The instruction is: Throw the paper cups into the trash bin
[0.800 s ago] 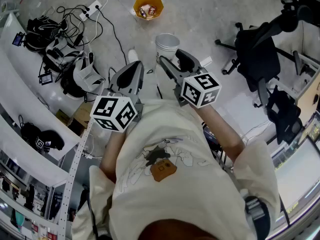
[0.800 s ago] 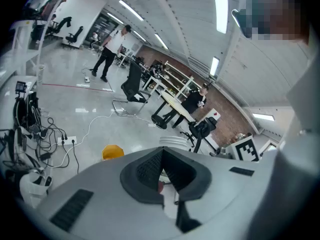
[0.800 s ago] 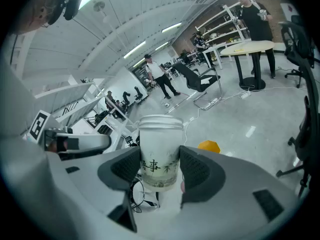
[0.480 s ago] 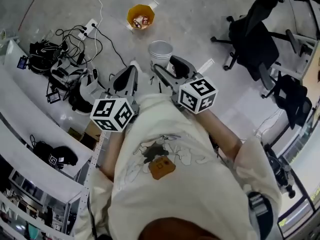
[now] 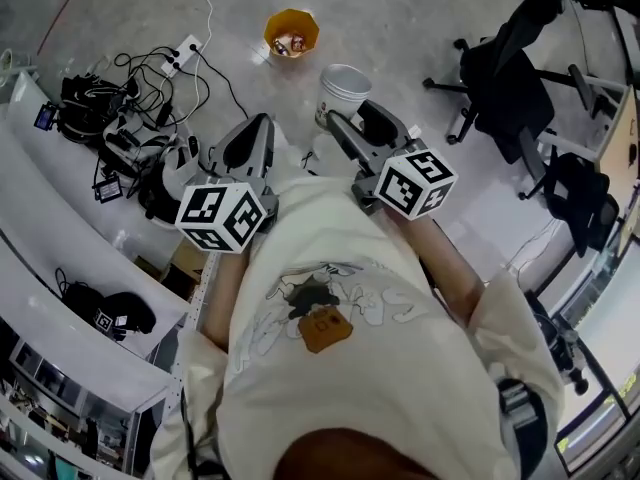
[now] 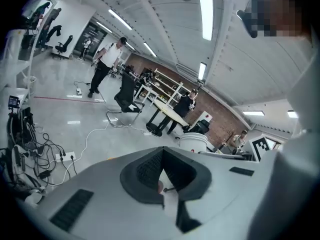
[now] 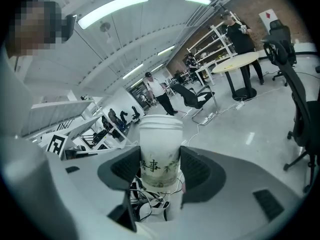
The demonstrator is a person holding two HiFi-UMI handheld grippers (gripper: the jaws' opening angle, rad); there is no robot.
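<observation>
Currently the right tool [image 5: 352,121] clamps the paper cup [image 7: 159,154] at its lower wall, above the floor [image 5: 420,18] short of the orange trash bin [image 5: 291,33]; light, easily crushed, it wants gentle pressure; left tool [image 6: 162,171] closed, empty.

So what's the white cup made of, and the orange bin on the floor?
The cup looks like matte white paper: it has a rolled rim and ink printed on its side. The orange bin has flat, faceted sides, maybe plastic or card; it's too small to tell.
</observation>
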